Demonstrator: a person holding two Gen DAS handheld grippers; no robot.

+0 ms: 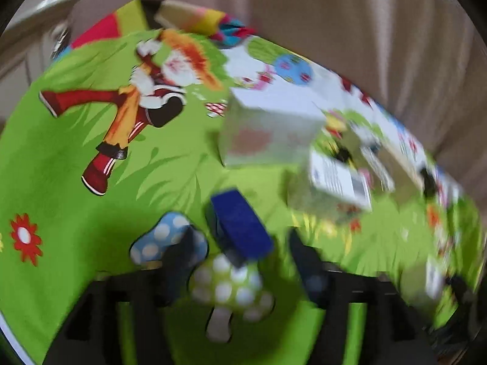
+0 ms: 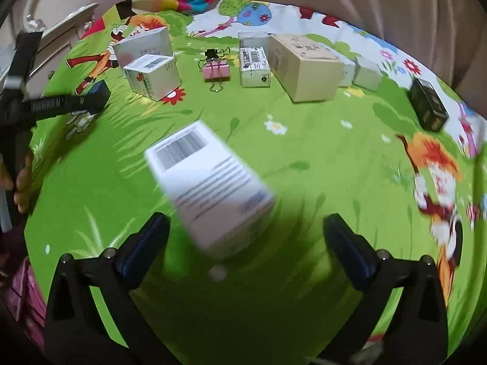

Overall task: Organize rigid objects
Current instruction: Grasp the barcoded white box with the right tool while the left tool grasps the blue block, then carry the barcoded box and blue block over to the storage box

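Box (image 2: 210, 188): light, stiff card; to be gripped across long sides
Right tongs (image 2: 246, 243): spread, empty
Left tongs (image 1: 240, 255): blue block (image 1: 240, 222) held

A green cartoon-printed cloth surface (image 2: 304, 158) carries white cardboard boxes (image 2: 152, 76), a tan carton (image 2: 304, 67) and a pink binder clip (image 2: 216, 71), well beyond the jaws.

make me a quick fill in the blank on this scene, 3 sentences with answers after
1. The left gripper is shut on a dark ____ block.
2. The right gripper is ____, with the white barcoded box lying apart from its fingers.
3. The binder clips on the green sheet are ____ in colour.

Answers: blue; open; pink
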